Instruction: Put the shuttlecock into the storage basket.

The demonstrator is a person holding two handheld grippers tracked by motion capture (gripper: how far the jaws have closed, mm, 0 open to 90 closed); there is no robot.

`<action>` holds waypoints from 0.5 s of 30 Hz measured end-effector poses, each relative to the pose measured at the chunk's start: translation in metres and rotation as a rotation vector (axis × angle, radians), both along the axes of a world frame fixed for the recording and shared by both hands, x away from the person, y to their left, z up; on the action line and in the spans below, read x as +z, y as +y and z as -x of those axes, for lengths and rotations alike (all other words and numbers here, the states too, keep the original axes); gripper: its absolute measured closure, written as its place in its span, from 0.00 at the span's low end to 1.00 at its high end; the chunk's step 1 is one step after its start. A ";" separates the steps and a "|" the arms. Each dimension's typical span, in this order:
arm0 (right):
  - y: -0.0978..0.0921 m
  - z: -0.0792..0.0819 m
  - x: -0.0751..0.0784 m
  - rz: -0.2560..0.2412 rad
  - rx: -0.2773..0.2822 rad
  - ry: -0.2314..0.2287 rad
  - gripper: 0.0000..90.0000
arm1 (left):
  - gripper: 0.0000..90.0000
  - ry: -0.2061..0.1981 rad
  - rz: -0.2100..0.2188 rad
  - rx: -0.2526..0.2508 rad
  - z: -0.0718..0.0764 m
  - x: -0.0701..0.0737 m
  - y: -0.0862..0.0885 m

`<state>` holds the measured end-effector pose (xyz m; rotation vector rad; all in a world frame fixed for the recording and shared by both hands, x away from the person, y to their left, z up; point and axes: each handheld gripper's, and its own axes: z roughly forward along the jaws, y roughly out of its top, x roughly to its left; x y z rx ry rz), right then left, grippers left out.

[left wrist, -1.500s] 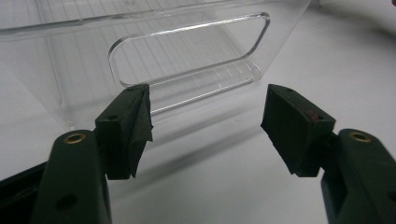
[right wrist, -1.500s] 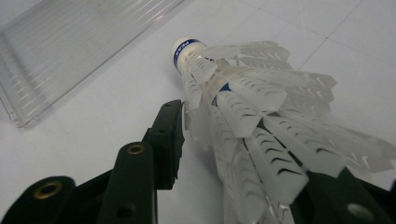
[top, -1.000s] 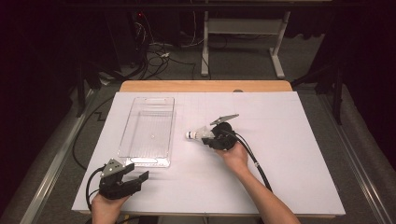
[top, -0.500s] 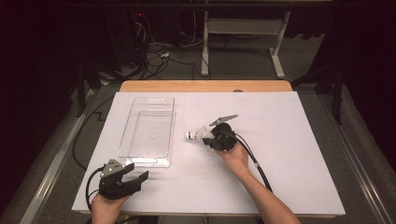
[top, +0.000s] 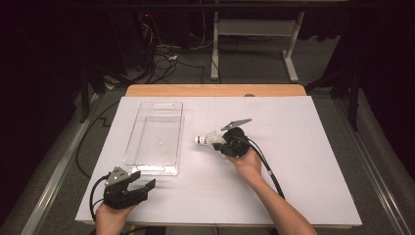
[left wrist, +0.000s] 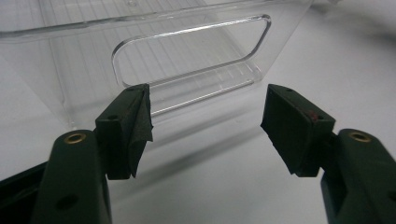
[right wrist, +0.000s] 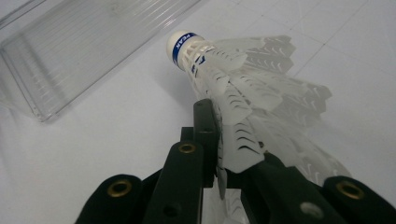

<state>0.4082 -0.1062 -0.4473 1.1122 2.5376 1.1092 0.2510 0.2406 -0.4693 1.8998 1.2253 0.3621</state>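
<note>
A white feather shuttlecock (top: 206, 140) (right wrist: 243, 88) with a blue band round its cork is held near the table's middle, cork pointing toward the tray. My right gripper (top: 222, 145) (right wrist: 224, 154) is shut on its feathered skirt. A clear plastic tray (top: 155, 136) (left wrist: 187, 51) (right wrist: 70, 51) lies left of it, with nothing inside. My left gripper (top: 143, 187) (left wrist: 205, 123) stands open near the front left edge, just short of the tray's handle cut-out, nothing between its jaws.
A white sheet (top: 303, 161) covers the table, with a strip of wooden top (top: 215, 90) at the far edge. Cables trail off the left side and from the right gripper. Dark floor, cables and a white table leg frame lie beyond.
</note>
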 end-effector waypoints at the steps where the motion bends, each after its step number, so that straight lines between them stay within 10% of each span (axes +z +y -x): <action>1: 0.000 0.000 0.001 0.001 0.004 0.000 0.98 | 0.38 0.000 0.000 0.001 0.000 0.000 0.000; 15: 0.001 -0.001 0.014 -0.015 0.018 -0.005 0.98 | 0.38 -0.003 -0.004 0.006 0.000 0.000 0.001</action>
